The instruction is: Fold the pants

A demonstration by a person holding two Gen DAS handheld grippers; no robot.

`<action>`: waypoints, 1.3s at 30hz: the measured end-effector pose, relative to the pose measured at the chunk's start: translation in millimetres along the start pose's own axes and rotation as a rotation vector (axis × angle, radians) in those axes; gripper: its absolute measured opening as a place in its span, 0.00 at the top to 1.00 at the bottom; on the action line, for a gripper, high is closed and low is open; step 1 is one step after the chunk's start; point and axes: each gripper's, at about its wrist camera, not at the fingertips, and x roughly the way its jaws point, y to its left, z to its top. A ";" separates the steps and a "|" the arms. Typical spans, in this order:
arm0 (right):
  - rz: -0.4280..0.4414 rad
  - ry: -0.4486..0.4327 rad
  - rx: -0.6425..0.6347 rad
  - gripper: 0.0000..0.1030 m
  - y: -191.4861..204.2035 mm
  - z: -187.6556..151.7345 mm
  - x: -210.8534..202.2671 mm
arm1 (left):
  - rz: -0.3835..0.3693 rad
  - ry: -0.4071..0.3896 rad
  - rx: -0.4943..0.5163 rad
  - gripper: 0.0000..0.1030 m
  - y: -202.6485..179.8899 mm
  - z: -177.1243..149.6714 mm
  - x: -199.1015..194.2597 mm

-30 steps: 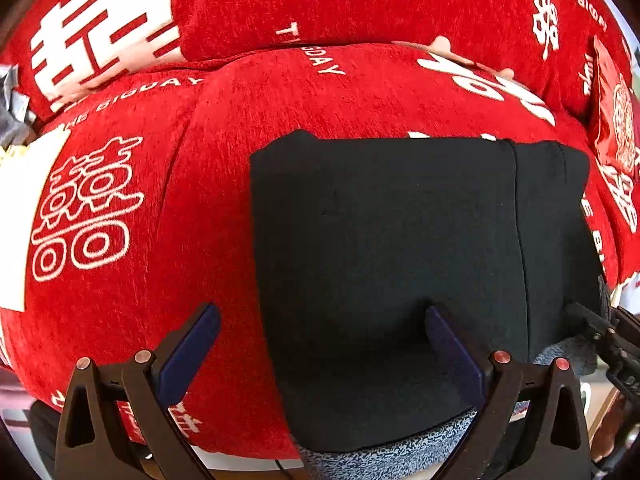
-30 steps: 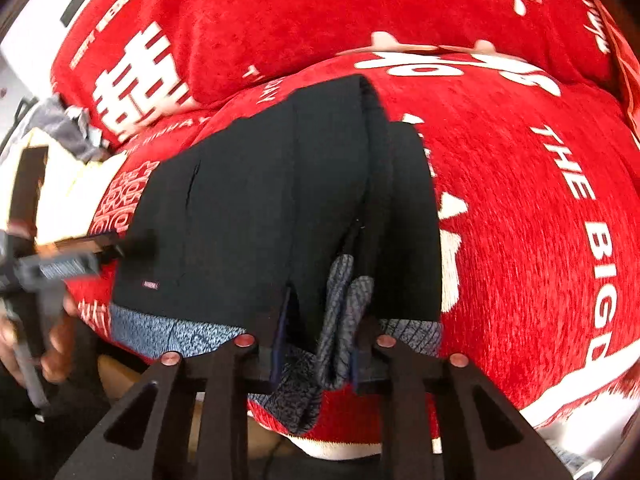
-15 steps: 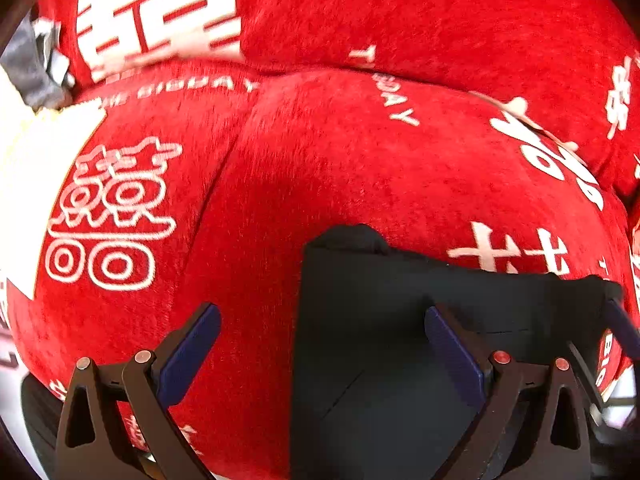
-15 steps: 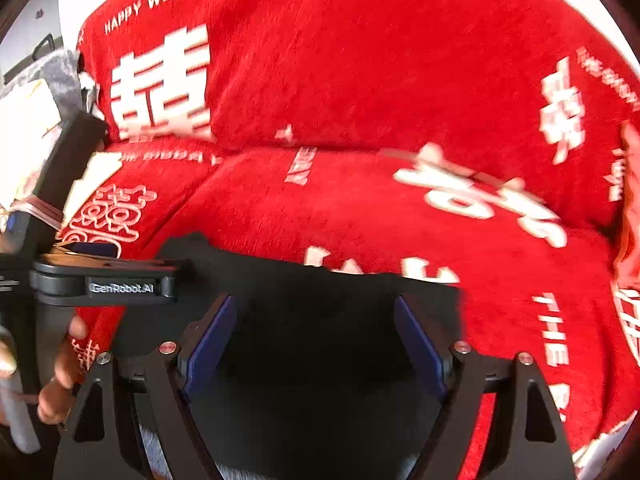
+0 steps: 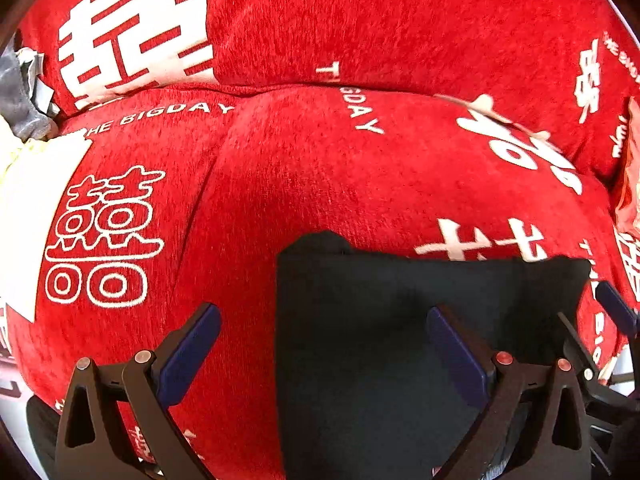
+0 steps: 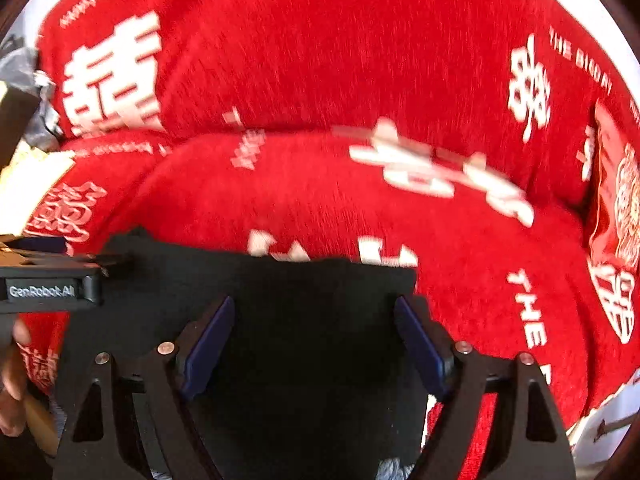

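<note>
Far of the folded black pants (image 5: 400, 340): broad open red printed sofa seat (image 5: 312, 184). Red back cushion (image 5: 360, 20) walls far side. Grey crumpled cloth (image 5: 20, 92) far left; red pillow (image 6: 616, 196) right.

A red sofa (image 5: 304, 184) carries everything, its plush cover printed with white characters and "THE BIGDAY" lettering. Black pants (image 5: 380, 320), folded into a flat rectangle, lie on the seat cushion at its front edge. A red packet (image 6: 616, 200) rests at the seat's right end, against the back cushion.
</note>
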 end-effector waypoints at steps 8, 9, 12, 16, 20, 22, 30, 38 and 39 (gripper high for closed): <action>0.072 0.140 0.014 0.17 15.5 -24.9 24.6 | -0.011 0.021 0.008 0.01 9.0 -32.8 9.0; 0.079 0.131 0.021 0.17 13.2 -32.7 21.3 | -0.022 0.025 0.007 0.01 10.1 -35.9 8.7; 0.076 0.117 0.004 0.15 12.4 -54.0 6.9 | -0.028 0.013 0.031 0.01 9.0 -47.4 3.9; 0.066 0.108 -0.007 0.15 14.1 -75.7 -10.6 | -0.029 0.010 0.048 0.01 7.3 -59.2 -2.4; 0.045 0.111 -0.033 0.13 18.1 -88.7 -20.5 | -0.048 0.024 0.052 0.01 9.8 -71.4 -6.7; 0.042 0.117 -0.033 0.12 18.9 -96.0 -22.6 | -0.050 0.021 0.060 0.01 10.1 -77.2 -9.0; 0.075 0.032 0.114 0.06 -10.8 -91.7 -52.2 | -0.167 0.031 0.123 0.01 14.8 -86.7 -23.7; 0.101 0.129 0.281 0.00 -74.0 -78.1 2.3 | -0.277 0.135 0.042 0.01 15.4 -65.7 9.4; 0.120 0.152 0.288 0.00 -76.1 -79.4 10.3 | -0.288 0.138 0.039 0.01 14.0 -64.8 12.3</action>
